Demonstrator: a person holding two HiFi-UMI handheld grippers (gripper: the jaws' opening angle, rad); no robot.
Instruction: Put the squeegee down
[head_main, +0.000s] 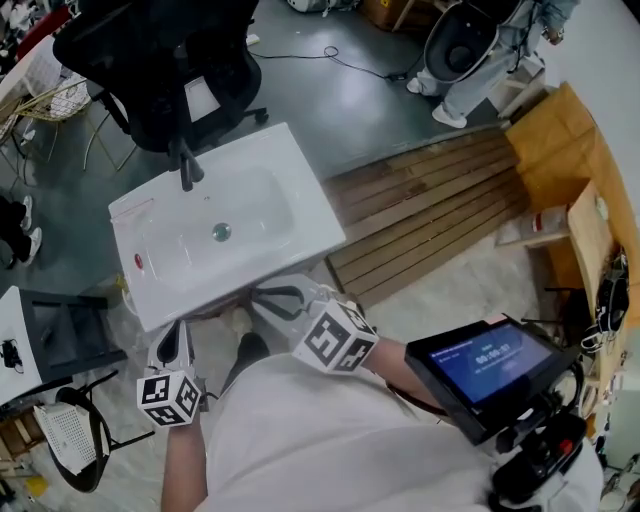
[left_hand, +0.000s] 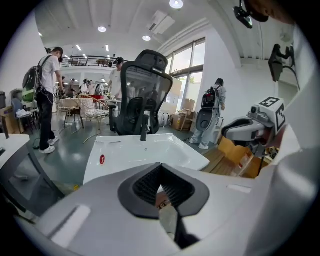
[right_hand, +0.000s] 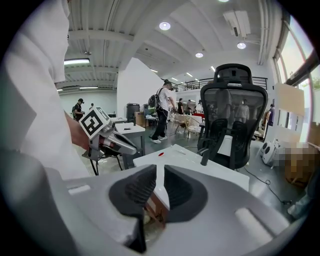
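The squeegee shows in none of the three views. It is not between either pair of fingers, not on the white basin (head_main: 290, 160), and not on the floor or the wooden slats (head_main: 430, 215) beside it. So which way it lies from the fingers, and how its long axis runs, cannot be told. Since both grippers are empty, it has probably been set down somewhere out of frame already.

The left gripper (left_hand: 161, 172) has its fingers (left_hand: 145, 186) closed together, tips meeting, with nothing caught between them. The right gripper (right_hand: 160, 175) has its fingers (right_hand: 137, 190) drawn narrow. A thin slit is left between the pads, and only the basin's edge shows through it — nothing is held.

Both grippers are held close in front of the person's body, pointing forward and somewhat downward at the basin. From the head view, the right one is the nearer, with its tips just at the basin's near rim. The left one hangs lower and to the left, a little short of the near-left corner. The black faucet (head_main: 186, 165) stands at the basin's far side, well apart from both, with an office chair (head_main: 165, 60) behind it.

If anything more is to be done with the squeegee it must first be found — as things look now, the hands seem simply to be clear of the work.
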